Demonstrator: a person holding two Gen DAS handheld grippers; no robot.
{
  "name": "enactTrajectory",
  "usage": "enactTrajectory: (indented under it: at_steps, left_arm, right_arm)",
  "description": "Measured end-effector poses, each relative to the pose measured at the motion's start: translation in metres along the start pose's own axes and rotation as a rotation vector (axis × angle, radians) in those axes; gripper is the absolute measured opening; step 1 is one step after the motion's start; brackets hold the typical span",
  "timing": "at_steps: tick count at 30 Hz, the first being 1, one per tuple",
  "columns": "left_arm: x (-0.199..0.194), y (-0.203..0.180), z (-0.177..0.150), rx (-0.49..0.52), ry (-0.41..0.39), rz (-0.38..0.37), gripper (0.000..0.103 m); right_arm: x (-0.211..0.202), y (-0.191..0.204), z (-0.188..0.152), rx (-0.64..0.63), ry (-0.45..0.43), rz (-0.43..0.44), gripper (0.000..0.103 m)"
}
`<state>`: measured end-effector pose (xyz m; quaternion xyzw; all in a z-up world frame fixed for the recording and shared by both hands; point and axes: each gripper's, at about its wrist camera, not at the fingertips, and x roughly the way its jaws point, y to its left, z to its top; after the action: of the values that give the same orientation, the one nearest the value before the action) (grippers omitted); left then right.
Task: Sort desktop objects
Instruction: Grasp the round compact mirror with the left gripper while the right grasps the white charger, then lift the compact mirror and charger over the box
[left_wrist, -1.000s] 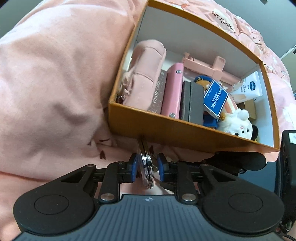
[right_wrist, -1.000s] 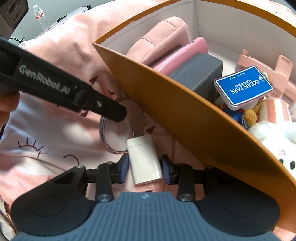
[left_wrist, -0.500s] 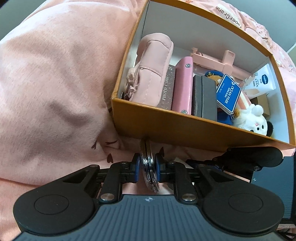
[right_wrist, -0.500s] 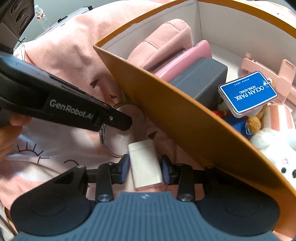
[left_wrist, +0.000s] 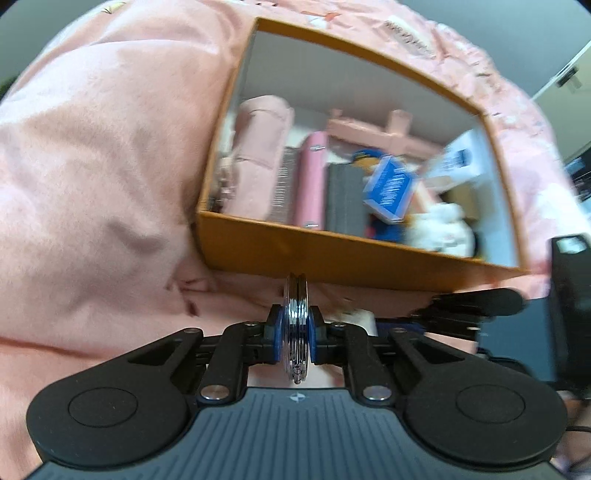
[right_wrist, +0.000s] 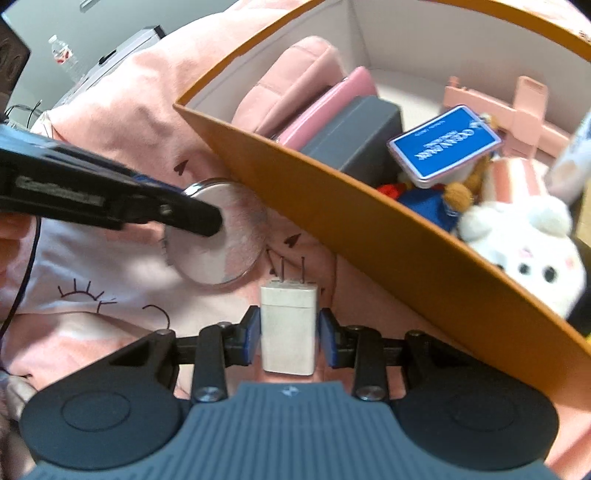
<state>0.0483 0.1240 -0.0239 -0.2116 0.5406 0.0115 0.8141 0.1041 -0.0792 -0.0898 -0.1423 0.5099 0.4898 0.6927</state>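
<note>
My left gripper (left_wrist: 294, 334) is shut on a round silver compact mirror (left_wrist: 295, 325), held edge-on just in front of the orange box (left_wrist: 332, 258). In the right wrist view the mirror (right_wrist: 221, 243) shows as a flat disc, clamped by the left gripper's finger (right_wrist: 184, 218). My right gripper (right_wrist: 289, 332) is shut on a white plug-in charger (right_wrist: 289, 328) with its prongs pointing forward, lifted beside the box's near wall (right_wrist: 369, 229). The box holds a pink pouch (left_wrist: 258, 147), a pink album (left_wrist: 310, 177), a grey case (left_wrist: 343, 199), a blue tag (left_wrist: 388, 184) and a white plush toy (right_wrist: 524, 251).
Everything rests on a pink blanket (left_wrist: 92, 166) that rises high to the left of the box. A pink selfie stick (left_wrist: 384, 129) and a white tube (left_wrist: 461, 158) lie at the back of the box. A black device (left_wrist: 569, 295) stands at the right.
The left gripper has closed tight on the mirror and lifted it. The right gripper has closed on the charger and raised it. Both views now look more into the box.
</note>
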Motion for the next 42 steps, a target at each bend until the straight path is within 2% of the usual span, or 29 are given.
enactTrajectory:
  at_steps: [2,5,10,13,16,17,21,25,31,37,42]
  left_arm:
    - [-0.014,-0.003,0.002,-0.005,-0.013,-0.044,0.015]
    - [-0.037,-0.013,0.005,0.024,-0.056,-0.067,0.015]
    - [-0.062,-0.021,0.018,0.02,-0.114,-0.159,0.015]
    - [-0.077,-0.027,0.03,0.048,-0.175,-0.134,0.015]
    - [-0.09,-0.03,0.045,0.07,-0.24,-0.084,0.015]
    - [-0.092,-0.032,0.052,0.075,-0.267,-0.067,0.015]
    - [-0.09,-0.037,0.077,0.094,-0.346,-0.006,0.015]
    - [-0.069,-0.043,0.102,0.101,-0.373,0.04,0.015]
    - [-0.027,-0.034,0.128,0.088,-0.334,0.035,0.015]
    - [0.004,-0.033,0.141,0.137,-0.28,0.068,0.015]
    - [0.019,-0.03,0.147,0.142,-0.249,0.064,0.015]
  right_arm:
    - [-0.004,0.001,0.008,0.003,-0.017,-0.001,0.036]
    - [-0.04,0.016,-0.004,0.006,-0.055,0.022,0.036]
    - [-0.086,0.025,-0.001,-0.001,-0.137,0.051,0.036]
    - [-0.124,0.018,0.004,-0.003,-0.207,0.073,0.036]
    - [-0.149,0.012,0.028,-0.006,-0.282,0.077,0.036]
    - [-0.146,0.019,0.044,-0.002,-0.299,0.071,0.036]
    - [-0.151,0.0,0.082,0.103,-0.349,0.009,0.036]
    - [-0.12,-0.028,0.12,0.214,-0.335,-0.044,0.036]
    - [-0.046,-0.056,0.165,0.285,-0.197,-0.086,0.036]
    - [0.003,-0.071,0.18,0.312,-0.084,-0.132,0.036]
    - [0.02,-0.073,0.183,0.314,-0.037,-0.14,0.036]
